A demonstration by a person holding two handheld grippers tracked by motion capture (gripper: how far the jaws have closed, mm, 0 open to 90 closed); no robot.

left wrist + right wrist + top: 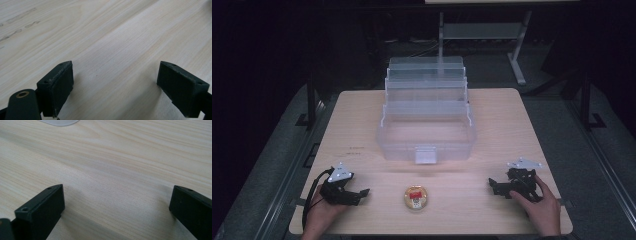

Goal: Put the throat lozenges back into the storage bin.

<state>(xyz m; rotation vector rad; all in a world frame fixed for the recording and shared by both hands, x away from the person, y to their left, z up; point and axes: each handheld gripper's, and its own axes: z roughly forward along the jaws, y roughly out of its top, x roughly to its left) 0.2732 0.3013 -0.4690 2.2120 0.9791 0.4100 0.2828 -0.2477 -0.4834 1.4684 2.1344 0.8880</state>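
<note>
**Coach:** Between your two grippers, near the table's front edge, sits a small round container (415, 197) with a red-and-yellow label. I can't read the label from the high view, so I won't guess what's in it. Behind it the clear tiered storage box (427, 131) stands open, its trays stepped back and its bottom bin apparently empty.

**Operator:** Nobody gave me a task. What's the sensible step?

**Coach:** My guess is the container goes into the box. Your left gripper (360, 193) is a little nearer, so use that one. Come at it level, straddle the widest part, and close gently, since a round lid can squirt out sideways.

**Operator:** How are my hands set now?

**Coach:** Both rest low on the wooden table (512, 130), jaws pointing inward towards the container. The left gripper's jaws are spread wide with bare wood between them. The right gripper (493, 186) is just as wide apart and holds nothing. Your right hand (539, 206) wraps the handle from behind.
</note>
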